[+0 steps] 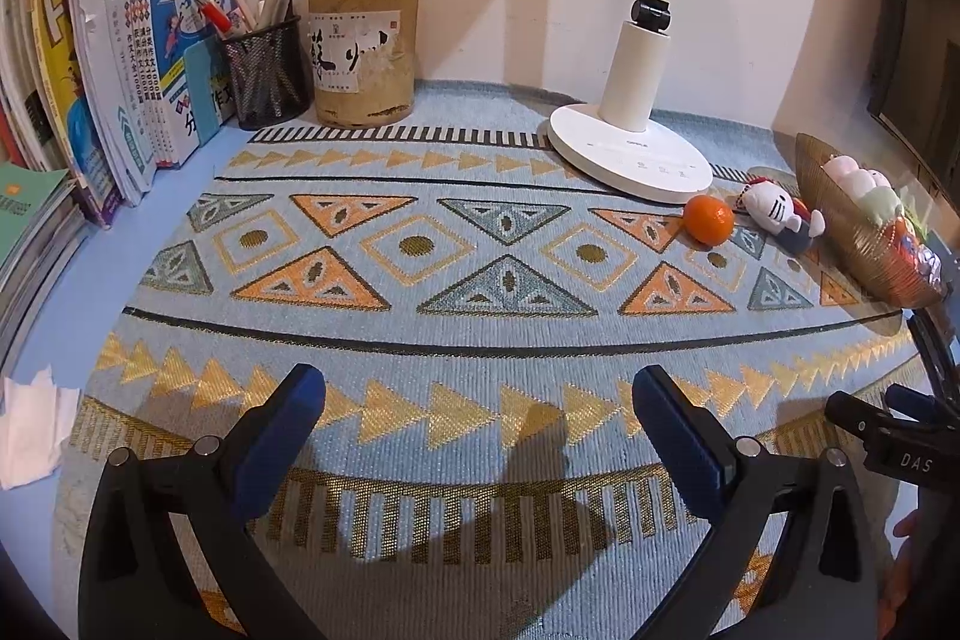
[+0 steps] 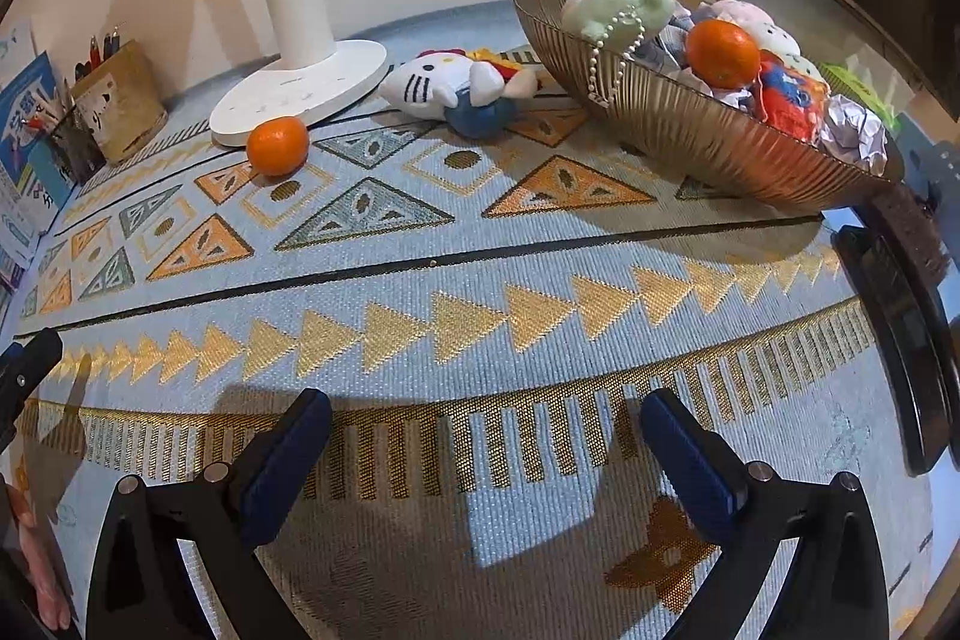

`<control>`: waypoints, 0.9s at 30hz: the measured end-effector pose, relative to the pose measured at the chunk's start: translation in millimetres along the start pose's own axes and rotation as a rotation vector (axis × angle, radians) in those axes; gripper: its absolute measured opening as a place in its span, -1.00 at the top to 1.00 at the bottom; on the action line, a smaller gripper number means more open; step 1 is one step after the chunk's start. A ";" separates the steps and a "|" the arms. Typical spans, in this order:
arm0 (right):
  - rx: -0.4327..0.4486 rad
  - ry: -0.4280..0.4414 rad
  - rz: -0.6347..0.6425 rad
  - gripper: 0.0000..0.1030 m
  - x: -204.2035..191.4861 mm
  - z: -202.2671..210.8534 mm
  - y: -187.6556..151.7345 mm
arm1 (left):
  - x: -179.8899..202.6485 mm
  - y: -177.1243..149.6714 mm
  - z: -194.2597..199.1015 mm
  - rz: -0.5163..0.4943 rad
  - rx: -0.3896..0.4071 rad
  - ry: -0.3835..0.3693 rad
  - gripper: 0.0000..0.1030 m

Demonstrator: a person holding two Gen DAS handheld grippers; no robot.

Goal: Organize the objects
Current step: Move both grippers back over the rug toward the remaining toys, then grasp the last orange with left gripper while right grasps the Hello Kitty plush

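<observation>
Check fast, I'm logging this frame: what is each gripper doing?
Left gripper: open, holding nothing, over the mat.
Right gripper: open, holding nothing, over the mat.

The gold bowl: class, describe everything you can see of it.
The gold bowl is wide and shallow, with a ribbed, metallic-looking wall and a thin rim. It sits on the patterned mat, at its right side near the wall. It is heaped with soft toys, crumpled paper and an orange. A bead chain hangs over its rim. Neither gripper touches it.

A loose orange [image 2: 277, 146] and cat plush [image 2: 444, 85] lie beside the filled bowl [image 2: 690, 130].
</observation>
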State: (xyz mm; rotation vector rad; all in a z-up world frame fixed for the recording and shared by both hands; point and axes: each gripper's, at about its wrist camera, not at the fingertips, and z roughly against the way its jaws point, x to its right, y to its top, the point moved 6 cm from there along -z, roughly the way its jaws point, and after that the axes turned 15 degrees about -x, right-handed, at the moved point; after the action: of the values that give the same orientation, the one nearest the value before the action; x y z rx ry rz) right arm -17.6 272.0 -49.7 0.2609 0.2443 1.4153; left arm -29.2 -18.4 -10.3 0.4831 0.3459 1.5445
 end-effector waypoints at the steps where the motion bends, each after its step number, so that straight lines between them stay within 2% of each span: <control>1: -0.004 0.000 0.001 -1.00 -0.2 -0.7 0.2 | 0.6 -0.3 0.4 -0.002 0.001 0.000 -0.98; 18: -0.011 -0.009 0.006 -1.00 -0.9 -2.3 0.1 | 0.1 -0.3 -2.5 -0.014 -0.008 0.002 -0.98; 22: -0.020 -0.007 0.010 -1.00 -1.2 -2.6 1.6 | 8.6 1.3 -7.0 -0.055 -0.046 0.009 -0.98; 24: -0.034 0.033 -0.009 -1.00 2.8 -1.0 5.3 | 19.6 5.6 -7.6 -0.101 -0.078 -0.019 -0.97; 27: -0.019 0.245 -0.114 -1.00 11.5 13.4 20.3 | 46.5 23.4 -6.3 -0.170 -0.108 -0.105 -0.97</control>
State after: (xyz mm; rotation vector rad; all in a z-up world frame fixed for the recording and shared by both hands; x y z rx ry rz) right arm -30.7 285.8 -30.6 0.0560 0.4397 1.3347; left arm -52.2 27.7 0.0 0.4367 0.2152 1.3601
